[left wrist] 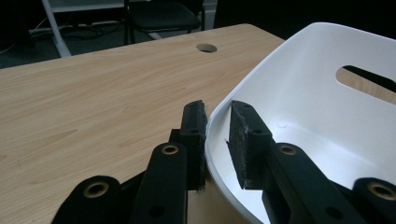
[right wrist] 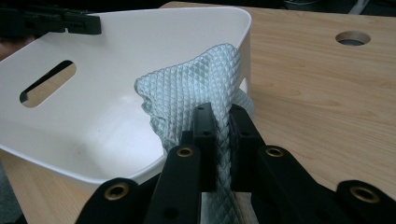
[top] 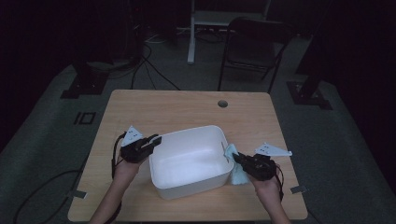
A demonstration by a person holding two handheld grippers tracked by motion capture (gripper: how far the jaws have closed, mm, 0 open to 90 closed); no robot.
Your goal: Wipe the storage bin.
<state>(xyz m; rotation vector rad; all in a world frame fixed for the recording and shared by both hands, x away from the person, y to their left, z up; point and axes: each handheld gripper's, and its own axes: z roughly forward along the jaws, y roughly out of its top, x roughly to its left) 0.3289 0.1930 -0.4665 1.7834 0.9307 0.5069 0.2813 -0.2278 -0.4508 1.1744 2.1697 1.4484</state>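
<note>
**Cloth held at the tub's right rim, left gripper on the left rim**

The cloth (right wrist: pixel 205 84), pale blue and waffle-textured, was clamped between the closed fingers (right wrist: pixel 205 135) of the right gripper (top: pixel 243 163). It sat just at the right wall of the white tub (top: pixel 187 158), its upper fold leaning against the rim while its lower end hung outside toward the desk (top: pixel 163 105). In the right gripper view the cloth's long axis ran up from the fingers toward the tub's opening, which lay to the left of and beyond the fingers. So the tub's inside was just to the left of the cloth in the scene, and the right hand was the one placed to carry it there.

The left gripper (top: pixel 156 140) stood at the tub's left rim. Its fingers (left wrist: pixel 194 126) straddled the wall, one outside and one inside; they looked narrowly parted, and firm pressing on the plastic could not be confirmed.

Both forearms came in from the near edge, each gripper pointing inward toward the tub, the right one low and close to the desk. The tub itself was empty, standing near the middle of the desk.
</note>
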